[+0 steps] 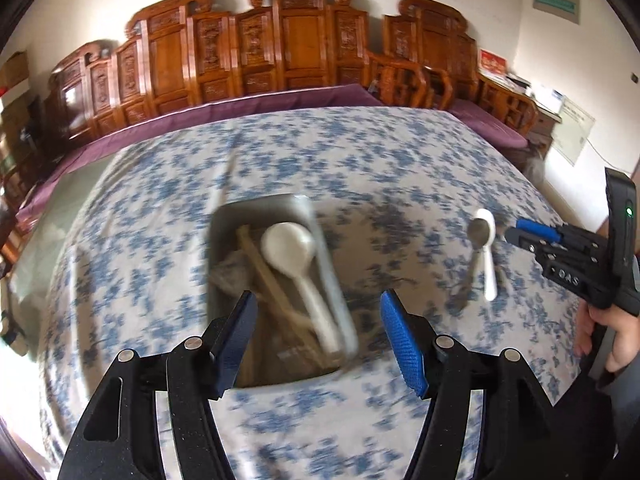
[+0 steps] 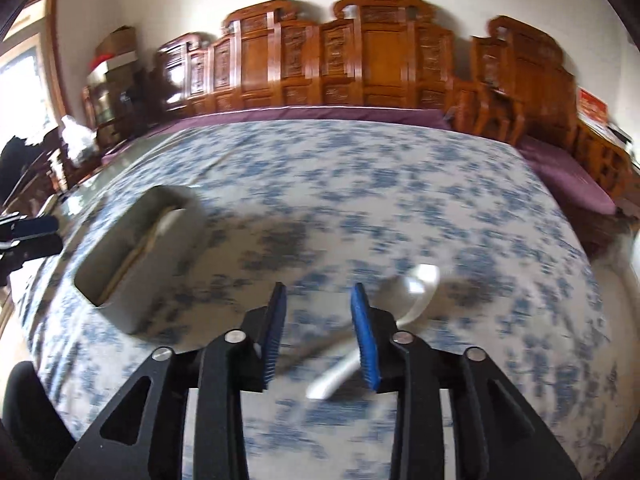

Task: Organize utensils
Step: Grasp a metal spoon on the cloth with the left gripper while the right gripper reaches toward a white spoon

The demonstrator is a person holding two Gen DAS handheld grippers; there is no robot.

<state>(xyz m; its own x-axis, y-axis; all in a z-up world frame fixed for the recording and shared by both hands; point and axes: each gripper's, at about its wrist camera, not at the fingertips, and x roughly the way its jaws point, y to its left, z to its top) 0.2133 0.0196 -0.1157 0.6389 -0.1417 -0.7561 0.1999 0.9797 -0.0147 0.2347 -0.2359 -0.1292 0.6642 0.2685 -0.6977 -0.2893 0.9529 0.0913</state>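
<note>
- Two spoons, one white plastic point(image 1: 489, 256), one metal point(image 1: 476, 240), are lying crossed on the floral-clothed desk point(image 1: 360, 152).
- Grey rectangular tray point(image 1: 224, 240) is holding another white spoon point(image 1: 292, 252) and, seemingly, wooden chopsticks point(image 1: 264, 276).
- Left gripper point(image 1: 320, 336) and right gripper point(image 2: 320, 332) jaws are gaping, empty.
- Raised lettering on the right gripper is reading "DAS".

my left gripper point(image 1: 318, 338) is black plastic, its linkage arms pinned with round silver screws, the fingers point(image 1: 404, 346) faced with blue ribbed pads. my right gripper point(image 2: 319, 334) is built the same; from the left wrist its body shows a green light and raised letters, with my right hand point(image 1: 618, 340) beneath
</note>
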